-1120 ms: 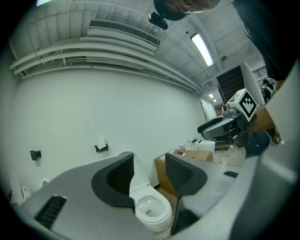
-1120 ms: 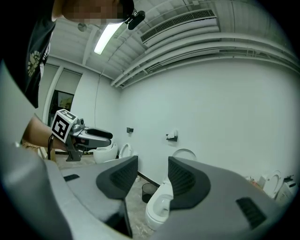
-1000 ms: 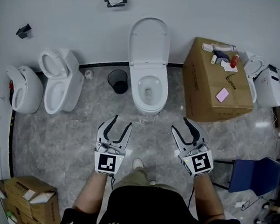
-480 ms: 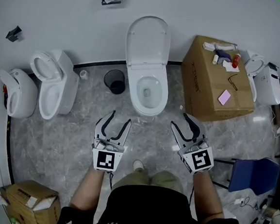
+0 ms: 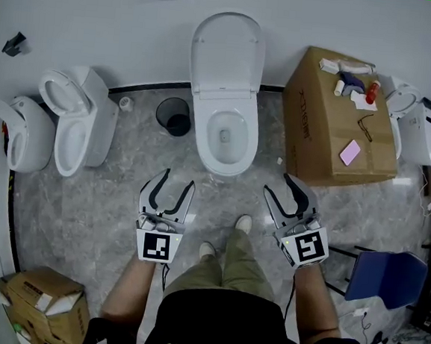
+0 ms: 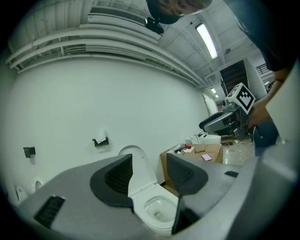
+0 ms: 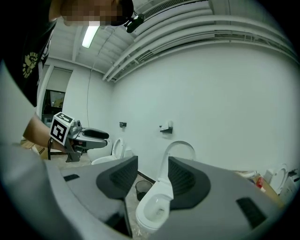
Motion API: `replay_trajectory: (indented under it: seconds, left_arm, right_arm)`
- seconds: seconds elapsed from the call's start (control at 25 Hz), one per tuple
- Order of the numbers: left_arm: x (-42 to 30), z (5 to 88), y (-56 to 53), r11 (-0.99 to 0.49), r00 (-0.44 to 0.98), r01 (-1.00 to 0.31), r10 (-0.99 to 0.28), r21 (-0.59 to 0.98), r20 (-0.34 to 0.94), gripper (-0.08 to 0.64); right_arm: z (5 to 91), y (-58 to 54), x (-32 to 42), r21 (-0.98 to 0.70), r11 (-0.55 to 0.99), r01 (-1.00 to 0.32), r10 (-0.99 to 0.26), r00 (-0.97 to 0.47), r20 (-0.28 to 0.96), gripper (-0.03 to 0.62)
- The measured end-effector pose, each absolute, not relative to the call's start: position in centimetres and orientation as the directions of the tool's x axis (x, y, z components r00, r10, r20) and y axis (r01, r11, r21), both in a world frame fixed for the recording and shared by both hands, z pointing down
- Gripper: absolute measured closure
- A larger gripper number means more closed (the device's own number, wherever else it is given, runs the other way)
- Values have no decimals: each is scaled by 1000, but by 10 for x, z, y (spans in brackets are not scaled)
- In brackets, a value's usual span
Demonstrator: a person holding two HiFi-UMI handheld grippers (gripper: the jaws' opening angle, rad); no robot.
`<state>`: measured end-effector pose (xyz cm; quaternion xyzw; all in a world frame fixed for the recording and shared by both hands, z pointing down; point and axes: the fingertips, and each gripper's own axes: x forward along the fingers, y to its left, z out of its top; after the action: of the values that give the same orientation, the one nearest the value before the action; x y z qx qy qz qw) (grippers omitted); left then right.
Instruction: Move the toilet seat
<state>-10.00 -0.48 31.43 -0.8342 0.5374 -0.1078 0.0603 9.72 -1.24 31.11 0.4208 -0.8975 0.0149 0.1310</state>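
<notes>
A white toilet stands against the back wall in the middle of the head view, its lid raised upright. I cannot tell whether the seat ring lies on the bowl or stands up with the lid. My left gripper hovers over the floor just in front of the bowl, to its left. It is open and holds nothing. My right gripper hangs to the bowl's front right, also open and holding nothing. The bowl shows between the jaws in the left gripper view. The right gripper view likewise frames the bowl.
A black bin stands left of the toilet, and a big cardboard box with small items on top stands to its right. Two more toilets line the left wall and another sits at far right. A blue chair is behind my right arm.
The person has stepped forward with one foot. Both grippers have come a little nearer the toilet and stay open and apart from it.
</notes>
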Motion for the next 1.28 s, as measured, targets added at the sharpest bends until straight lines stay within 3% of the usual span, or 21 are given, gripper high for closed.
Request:
replay_trajectory:
  seconds: [0.24,0.68,1.28]
  left_arm:
    - [-73,333,-33,-421,392,-866,-906,-271,158,330]
    - [-42,358,-72,-361,346,-919,-931,-158,116,330]
    - [-44,534,-126,-409,337,-896,-880,-174,335,330]
  right_arm:
    - [338,-48,118,52,678,-733,-716,-642,274,397]
    - [361,-107,152,40,736,-676,-658,-699,281,397]
    - [553,-155,159,-33,777,-628,-548,-701,456,397]
